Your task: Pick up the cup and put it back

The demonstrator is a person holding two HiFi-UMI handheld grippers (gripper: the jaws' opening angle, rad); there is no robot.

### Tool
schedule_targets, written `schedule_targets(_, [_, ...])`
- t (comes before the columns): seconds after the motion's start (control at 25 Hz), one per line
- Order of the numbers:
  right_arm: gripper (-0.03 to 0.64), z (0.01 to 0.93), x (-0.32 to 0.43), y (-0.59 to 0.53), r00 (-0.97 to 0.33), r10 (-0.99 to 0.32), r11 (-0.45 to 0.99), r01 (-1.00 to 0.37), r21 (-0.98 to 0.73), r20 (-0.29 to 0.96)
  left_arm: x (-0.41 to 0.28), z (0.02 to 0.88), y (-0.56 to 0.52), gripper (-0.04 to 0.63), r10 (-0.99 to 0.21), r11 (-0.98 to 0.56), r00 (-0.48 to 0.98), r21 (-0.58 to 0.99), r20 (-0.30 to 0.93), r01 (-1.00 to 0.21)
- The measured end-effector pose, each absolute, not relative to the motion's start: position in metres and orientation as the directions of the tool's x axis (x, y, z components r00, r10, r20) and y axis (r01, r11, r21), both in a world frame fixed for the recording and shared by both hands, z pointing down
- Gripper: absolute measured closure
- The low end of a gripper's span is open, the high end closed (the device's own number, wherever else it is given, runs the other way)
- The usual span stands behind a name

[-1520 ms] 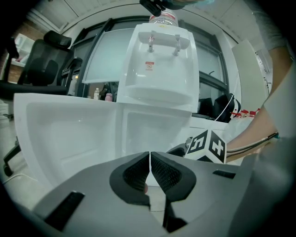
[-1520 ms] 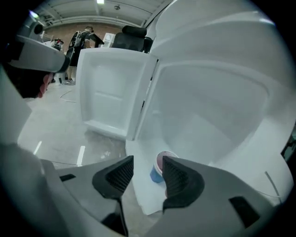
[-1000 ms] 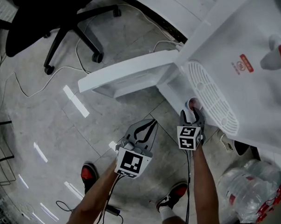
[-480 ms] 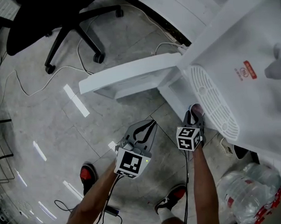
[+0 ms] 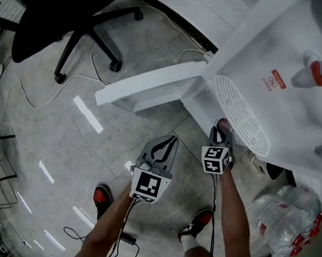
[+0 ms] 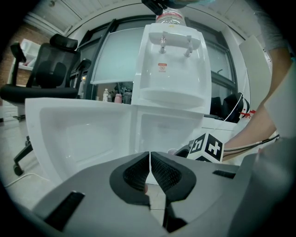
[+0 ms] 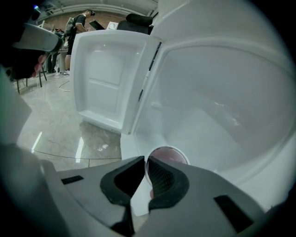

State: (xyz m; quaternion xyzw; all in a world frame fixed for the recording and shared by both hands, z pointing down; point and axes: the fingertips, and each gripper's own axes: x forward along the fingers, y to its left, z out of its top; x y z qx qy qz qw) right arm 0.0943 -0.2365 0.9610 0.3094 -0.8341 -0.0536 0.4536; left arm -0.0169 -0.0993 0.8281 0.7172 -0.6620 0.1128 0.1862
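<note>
Pink cup (image 7: 169,155) rim between closing right gripper (image 7: 144,162) fingers, left gripper (image 6: 150,157) fingers together

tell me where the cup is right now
The cup is inside the open lower cabinet of the water dispenser, at the head view's right, its rim between the closing jaws of the right hand-held gripper.

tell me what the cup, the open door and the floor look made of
Cup: probably thin plastic, pinkish inside with a pale, thin rim.
Door: white moulded plastic, glossy, with rounded recessed panels.
Floor: polished stone or tile, grey and veined, with seams and bright light reflections.
</note>
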Motion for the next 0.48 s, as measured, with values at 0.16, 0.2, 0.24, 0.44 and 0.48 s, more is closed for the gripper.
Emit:
schedule_targets(0.16, [0.580,0.931,0.088,-0.218,-0.440,-0.546,0.816,-0.472,0.334,0.713,-0.015,0.807,-0.095,0.566,-0.909,-0.057,0.099,0.114,0.406,-0.992])
schedule_targets(0.2, [0.580,0.922,0.086,-0.213,-0.452,-0.543,0.817,-0.479,0.322,0.708,-0.015,0.800,-0.094,0.566,-0.910,-0.060,0.101,0.114,0.403,-0.992])
schedule_targets(0.24, [0.580,0.912,0.085,-0.208,-0.464,-0.542,0.817,-0.487,0.310,0.700,-0.014,0.794,-0.093,0.566,-0.910,-0.064,0.104,0.112,0.401,-0.992])
schedule_targets(0.44, [0.581,0.867,0.082,-0.181,-0.523,-0.542,0.807,-0.541,0.235,0.658,-0.012,0.764,-0.086,0.566,-0.915,-0.067,0.105,0.109,0.389,-0.992])
schedule_targets(0.48, [0.581,0.858,0.082,-0.176,-0.534,-0.544,0.802,-0.557,0.215,0.647,-0.013,0.758,-0.084,0.566,-0.917,-0.065,0.103,0.110,0.386,-0.992])
